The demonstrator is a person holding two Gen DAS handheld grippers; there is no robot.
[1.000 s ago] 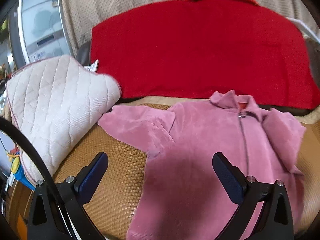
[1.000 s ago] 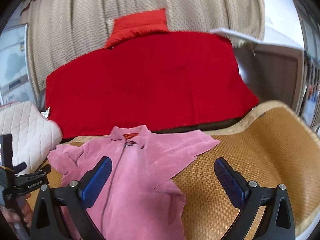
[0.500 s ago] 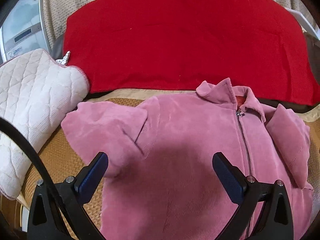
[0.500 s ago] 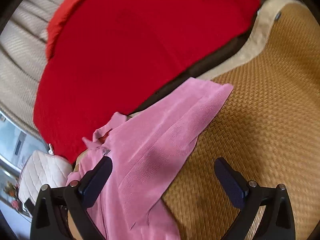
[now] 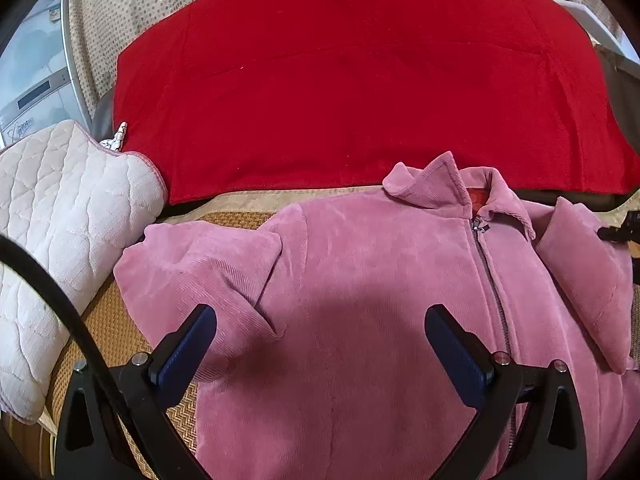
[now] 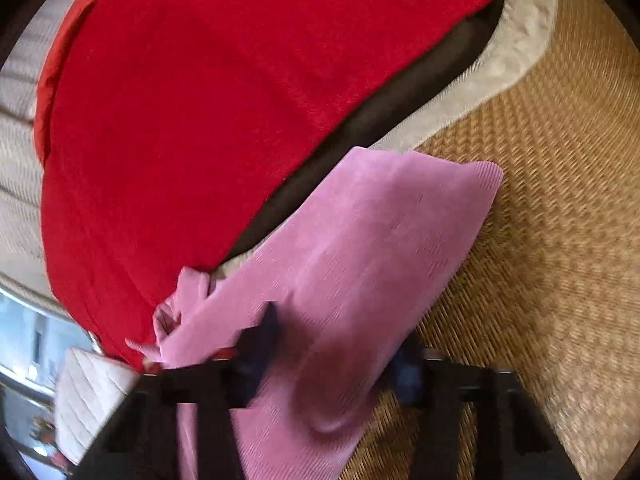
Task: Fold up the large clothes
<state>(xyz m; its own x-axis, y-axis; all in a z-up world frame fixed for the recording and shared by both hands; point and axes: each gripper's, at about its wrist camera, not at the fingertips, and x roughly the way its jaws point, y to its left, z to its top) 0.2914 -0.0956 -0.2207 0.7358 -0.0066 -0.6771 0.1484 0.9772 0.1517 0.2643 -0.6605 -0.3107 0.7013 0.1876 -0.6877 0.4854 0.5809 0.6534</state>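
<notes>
- Pink jacket (image 5: 360, 280) lies front-up on a woven straw mat (image 5: 108, 328), collar toward a red blanket (image 5: 352, 92), zip closed up to the collar.
- Left tool (image 5: 320, 344): jaws stand wide open, blue pads (image 5: 184, 344) well apart, nothing between them. It hovers over the jacket's front panel, with the tool's shadow on the cloth below. No contact shows.
- Jacket's near sleeve (image 5: 192, 264) is folded across toward the chest, its end by the left pad; beside it sits a white quilted cushion (image 5: 60, 216), touching the mat's edge.
- Far sleeve (image 5: 584, 280) lies folded over the jacket's other side; a black part of the other tool (image 5: 620, 232) pokes in at the frame edge just above it.
- Right tool (image 6: 332, 352): picture blurred. Jaws are closing, with the pink sleeve (image 6: 360, 248) running between them. Cloth bunches into a raised fold between the pads; whether the pads already press it, I cannot tell for sure.
- From the right wrist view, the sleeve's cuff end reaches out over the mat (image 6: 540, 200), pointing away from the tool; the red blanket (image 6: 220, 100) fills the upper left.
</notes>
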